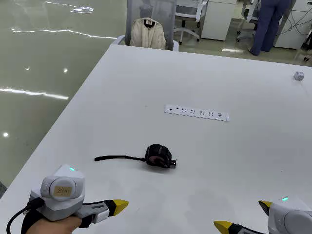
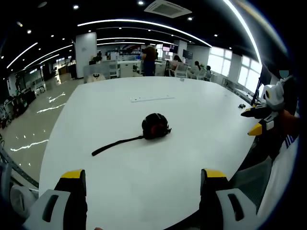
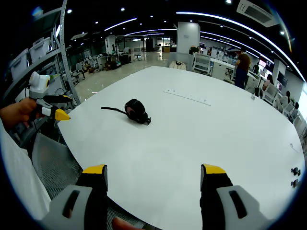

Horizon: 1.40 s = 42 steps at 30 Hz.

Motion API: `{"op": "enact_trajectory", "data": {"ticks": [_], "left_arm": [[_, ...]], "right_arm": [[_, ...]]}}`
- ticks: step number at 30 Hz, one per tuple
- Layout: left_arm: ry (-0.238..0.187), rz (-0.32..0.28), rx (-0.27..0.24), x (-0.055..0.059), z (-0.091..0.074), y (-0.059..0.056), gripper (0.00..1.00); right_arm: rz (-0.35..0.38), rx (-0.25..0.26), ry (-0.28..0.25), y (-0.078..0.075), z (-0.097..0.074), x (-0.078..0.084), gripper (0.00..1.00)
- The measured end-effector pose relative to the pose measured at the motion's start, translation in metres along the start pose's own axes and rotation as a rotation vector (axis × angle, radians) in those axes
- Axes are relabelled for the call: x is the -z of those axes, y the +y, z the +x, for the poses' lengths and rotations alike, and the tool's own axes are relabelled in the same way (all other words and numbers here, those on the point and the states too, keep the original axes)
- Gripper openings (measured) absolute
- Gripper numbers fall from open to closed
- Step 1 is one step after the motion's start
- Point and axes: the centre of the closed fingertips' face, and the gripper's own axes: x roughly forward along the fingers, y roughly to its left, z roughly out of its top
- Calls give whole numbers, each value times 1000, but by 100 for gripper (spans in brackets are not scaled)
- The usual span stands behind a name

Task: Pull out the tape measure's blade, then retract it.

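Left claw [image 1: 117, 204] hovers at the near left corner of the white bench [image 1: 229, 161], held in a hand [image 1: 51, 225], with its yellow-tipped jaws pointing right. In the left gripper view those jaws stand wide apart with nothing between them but bare bench top. A cable trails from the back of the unit.

Just beyond and to the right, a black wrist strap [image 1: 116, 157] lies flat on the bench, running rightward into the tape measure [image 1: 158, 156]. The tape measure is a dark, rounded case with some red on it. It rests on the bench ahead of both claws, touched by neither, and sits closer to the left one in the head view.

Farther back, past the tape measure, a white power strip [image 1: 196, 112] lies on the bench, well apart from the case.

At the near right edge the right claw [image 1: 243, 215] reaches in, its jaws also spread wide and gripping nothing, as the right gripper view confirms.

Near the far right edge of the bench sits a small grey crumpled object [image 1: 299, 75]; what it is cannot be told.

Beyond the bench, a chair [image 1: 148, 19] with a pale jacket [image 1: 146, 33] draped on it stands at the far end, and a person [image 1: 269, 22] stands among desks on the right.
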Motion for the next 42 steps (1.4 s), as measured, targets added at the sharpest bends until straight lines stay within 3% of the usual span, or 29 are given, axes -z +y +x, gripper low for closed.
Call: {"op": "enact_trajectory", "data": {"ticks": [24, 42], "left_arm": [[1, -10, 6, 2, -1, -2, 97], [12, -2, 27, -1, 10, -5, 96]], "right_arm": [[10, -10, 5, 1, 2, 3, 81], [32, 4, 19, -1, 3, 11, 80]]}}
